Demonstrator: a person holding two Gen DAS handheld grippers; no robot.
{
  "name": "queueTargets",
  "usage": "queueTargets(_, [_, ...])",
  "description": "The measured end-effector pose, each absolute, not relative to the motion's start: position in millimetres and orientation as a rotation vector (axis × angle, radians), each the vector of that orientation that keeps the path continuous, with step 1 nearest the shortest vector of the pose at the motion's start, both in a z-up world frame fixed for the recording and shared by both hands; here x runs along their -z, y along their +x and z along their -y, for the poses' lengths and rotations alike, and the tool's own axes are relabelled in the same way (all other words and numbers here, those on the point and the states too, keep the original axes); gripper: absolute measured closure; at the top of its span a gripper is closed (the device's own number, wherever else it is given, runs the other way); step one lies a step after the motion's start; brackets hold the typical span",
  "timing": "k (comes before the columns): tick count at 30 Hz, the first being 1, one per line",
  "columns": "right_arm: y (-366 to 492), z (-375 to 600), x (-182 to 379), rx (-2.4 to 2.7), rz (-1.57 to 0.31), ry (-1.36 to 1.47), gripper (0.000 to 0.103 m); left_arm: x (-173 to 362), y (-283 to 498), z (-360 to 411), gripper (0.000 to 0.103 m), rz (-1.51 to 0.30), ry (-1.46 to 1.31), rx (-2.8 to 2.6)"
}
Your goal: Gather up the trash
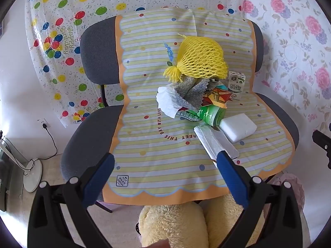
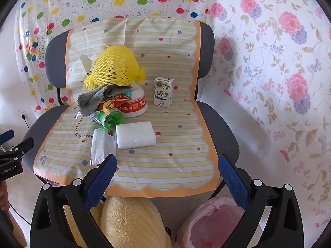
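Note:
A pile of trash lies on a striped cloth (image 1: 149, 136) (image 2: 169, 165) over a grey chair: yellow foam net (image 1: 199, 60) (image 2: 113, 68), grey rag (image 1: 191, 94) (image 2: 93, 100), green bottle (image 1: 211, 114) (image 2: 111, 119), white foam block (image 1: 238, 127) (image 2: 135, 135), milk carton (image 1: 235, 84) (image 2: 163, 92), white wrapper (image 1: 215, 142) (image 2: 99, 146), white bowl (image 2: 136, 103). My left gripper (image 1: 165, 165) is open and empty above the seat's front. My right gripper (image 2: 167, 169) is open and empty, in front of the seat edge.
A bin with a pink bag (image 2: 209, 225) (image 1: 289, 188) stands on the floor at the right under the chair's front. A yellow plush slipper (image 1: 171, 225) (image 2: 132, 223) is below. A fan base (image 1: 32, 175) and cable are at the left. Patterned sheets cover the wall.

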State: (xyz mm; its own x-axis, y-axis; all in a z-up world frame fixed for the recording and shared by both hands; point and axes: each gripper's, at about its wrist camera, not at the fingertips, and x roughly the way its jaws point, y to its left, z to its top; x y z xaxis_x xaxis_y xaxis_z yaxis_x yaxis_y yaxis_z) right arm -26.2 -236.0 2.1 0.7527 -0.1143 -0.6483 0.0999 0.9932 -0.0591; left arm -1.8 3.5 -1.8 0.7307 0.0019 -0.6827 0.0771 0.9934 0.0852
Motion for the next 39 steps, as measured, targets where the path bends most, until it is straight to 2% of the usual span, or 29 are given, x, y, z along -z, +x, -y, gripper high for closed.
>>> queueTargets(39, [-26,234,1,0.120,-0.711,-0.014,0.006,5,0,-11,0.007,-0.760,0.108,0.039])
